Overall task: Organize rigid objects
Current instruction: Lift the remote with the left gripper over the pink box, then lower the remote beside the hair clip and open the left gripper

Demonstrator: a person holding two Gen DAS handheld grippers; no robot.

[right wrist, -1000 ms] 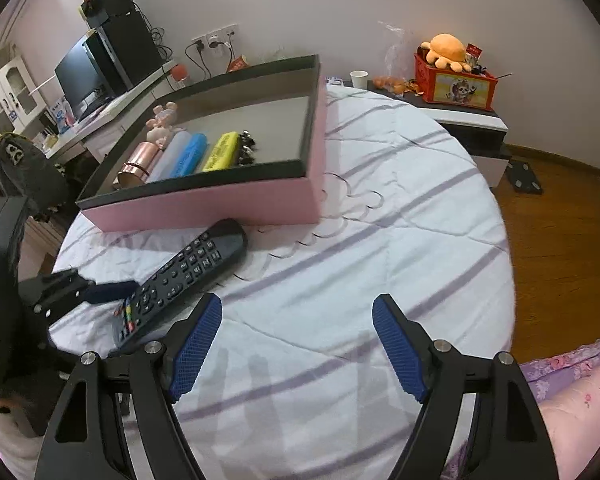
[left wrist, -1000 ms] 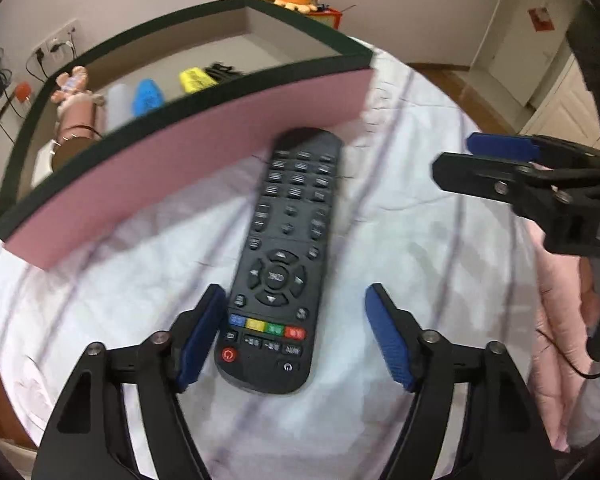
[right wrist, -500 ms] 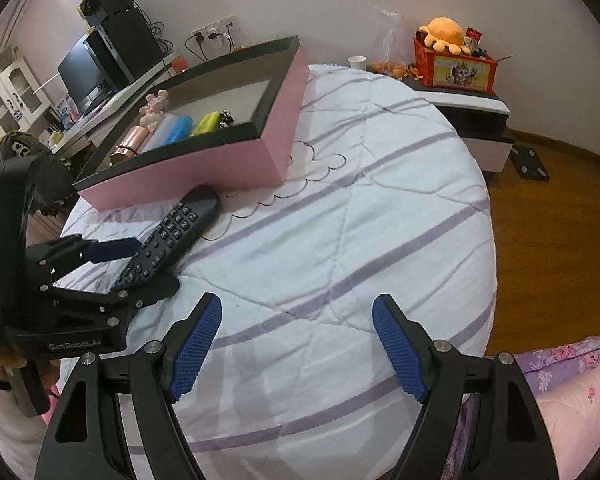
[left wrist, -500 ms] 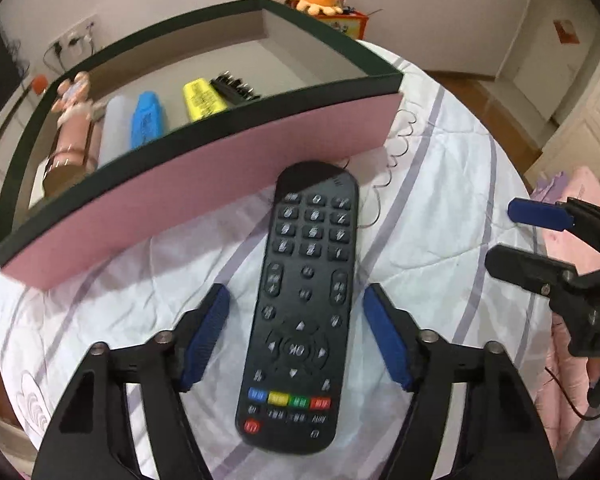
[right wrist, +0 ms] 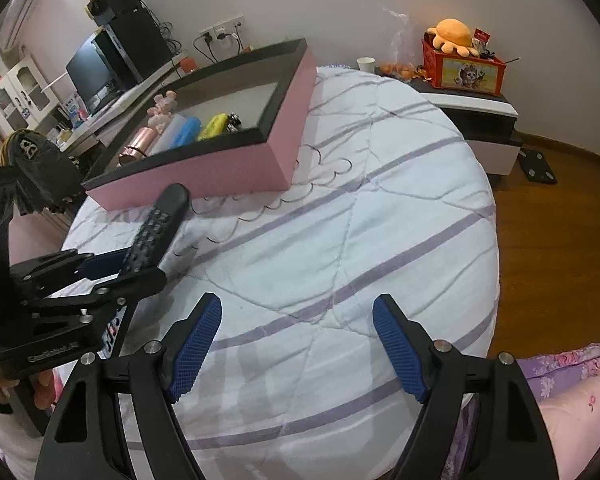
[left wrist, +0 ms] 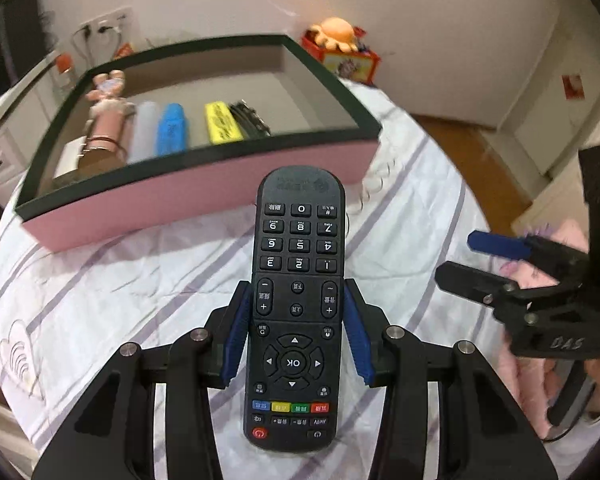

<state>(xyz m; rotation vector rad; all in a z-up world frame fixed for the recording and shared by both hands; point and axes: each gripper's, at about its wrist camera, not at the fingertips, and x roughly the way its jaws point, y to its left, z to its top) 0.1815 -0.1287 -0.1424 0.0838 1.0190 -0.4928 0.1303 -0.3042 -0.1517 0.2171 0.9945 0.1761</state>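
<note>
A round bed (right wrist: 340, 208) under a white quilt with lilac stripes fills the room, a wooden floor (right wrist: 560, 216) showing past its far edge. On the quilt sits a large pink box (left wrist: 188, 196) with a dark rim, open at the top; along its left side lie a rose-gold bottle (left wrist: 100, 144), a pale tube (left wrist: 144, 132), a blue case (left wrist: 172, 128), a yellow case (left wrist: 222, 122) and a small dark item I cannot identify. Against the wall, a low cabinet carries a red box (right wrist: 470, 70) topped by an orange plush octopus (right wrist: 452, 36).

Just in front of the pink box, a black TV remote control (left wrist: 298, 300) is clamped in the left gripper (left wrist: 298, 332), whose jaws have just been closing until the blue pads (left wrist: 236, 332) press both long edges near the volume keys. The remote's far end is lifted off the quilt and points at the box's near wall, not touching it.

The right gripper (right wrist: 296, 344) hangs over bare quilt to the right of the left one, its jaws standing wide apart with nothing between them.
</note>
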